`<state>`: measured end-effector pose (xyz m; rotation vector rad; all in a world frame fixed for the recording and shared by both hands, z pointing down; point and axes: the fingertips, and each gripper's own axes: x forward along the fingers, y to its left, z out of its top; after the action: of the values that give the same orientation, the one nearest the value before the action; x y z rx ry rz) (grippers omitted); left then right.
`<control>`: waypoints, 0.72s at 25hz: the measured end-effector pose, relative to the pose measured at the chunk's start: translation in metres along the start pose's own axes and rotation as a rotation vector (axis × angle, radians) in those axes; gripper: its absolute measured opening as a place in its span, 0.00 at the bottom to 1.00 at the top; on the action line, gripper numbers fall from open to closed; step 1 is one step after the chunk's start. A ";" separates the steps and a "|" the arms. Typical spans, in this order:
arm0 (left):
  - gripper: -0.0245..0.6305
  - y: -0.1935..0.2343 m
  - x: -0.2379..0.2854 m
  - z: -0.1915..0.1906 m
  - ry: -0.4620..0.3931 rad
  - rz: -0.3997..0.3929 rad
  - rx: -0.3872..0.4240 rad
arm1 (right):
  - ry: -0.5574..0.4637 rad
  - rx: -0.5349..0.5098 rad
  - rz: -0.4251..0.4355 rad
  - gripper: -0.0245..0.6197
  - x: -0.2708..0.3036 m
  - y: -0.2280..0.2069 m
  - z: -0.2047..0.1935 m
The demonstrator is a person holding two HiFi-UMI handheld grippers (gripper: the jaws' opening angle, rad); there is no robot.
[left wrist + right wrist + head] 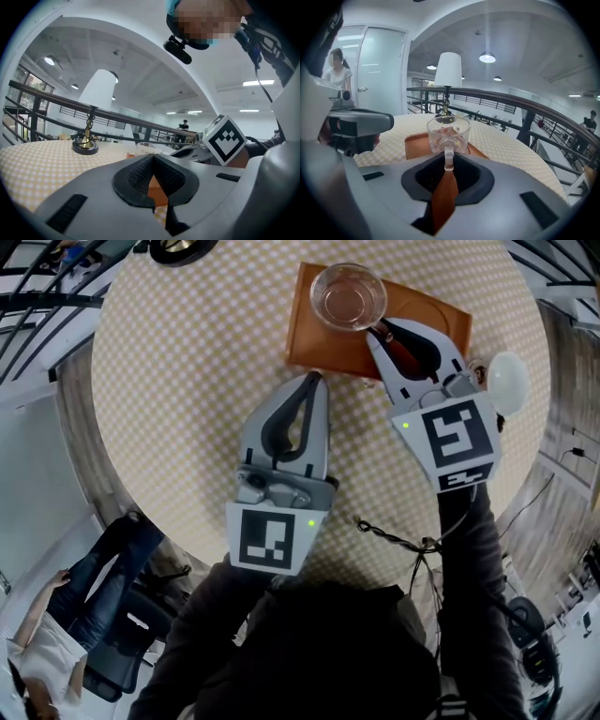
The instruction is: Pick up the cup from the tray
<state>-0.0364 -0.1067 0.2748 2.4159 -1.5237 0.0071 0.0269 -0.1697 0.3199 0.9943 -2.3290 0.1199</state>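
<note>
A clear glass cup [348,296] with a small handle stands on the far left part of an orange tray [427,315]. My right gripper [378,331] reaches over the tray from the near side. In the right gripper view the cup [448,133] is straight ahead and its handle lies between the jaws of my right gripper [449,161], with a strip of tray showing on both sides of it. My left gripper [314,381] hovers just short of the tray's near edge, shut and empty. In the left gripper view its jaws [152,159] meet, with the cup [147,147] just beyond.
The round table has a checkered cloth [187,381]. A lamp's dark base [178,247] sits at its far edge. A white rounded object [509,376] lies right of the tray. A loose cable [394,535] hangs at the near edge. A person [56,634] stands beside the table, lower left.
</note>
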 end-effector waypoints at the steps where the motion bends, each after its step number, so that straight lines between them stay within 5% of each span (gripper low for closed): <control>1: 0.04 -0.001 -0.001 0.000 -0.001 0.001 0.002 | -0.012 0.008 0.000 0.11 -0.002 0.000 0.000; 10: 0.04 -0.003 0.000 -0.004 0.010 -0.001 0.011 | -0.094 0.032 0.003 0.11 -0.009 0.003 0.006; 18: 0.04 0.012 0.003 0.004 -0.015 0.029 0.030 | -0.006 0.030 -0.012 0.12 -0.007 0.000 -0.005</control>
<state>-0.0461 -0.1153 0.2746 2.4220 -1.5765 0.0186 0.0327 -0.1640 0.3200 1.0248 -2.3323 0.1482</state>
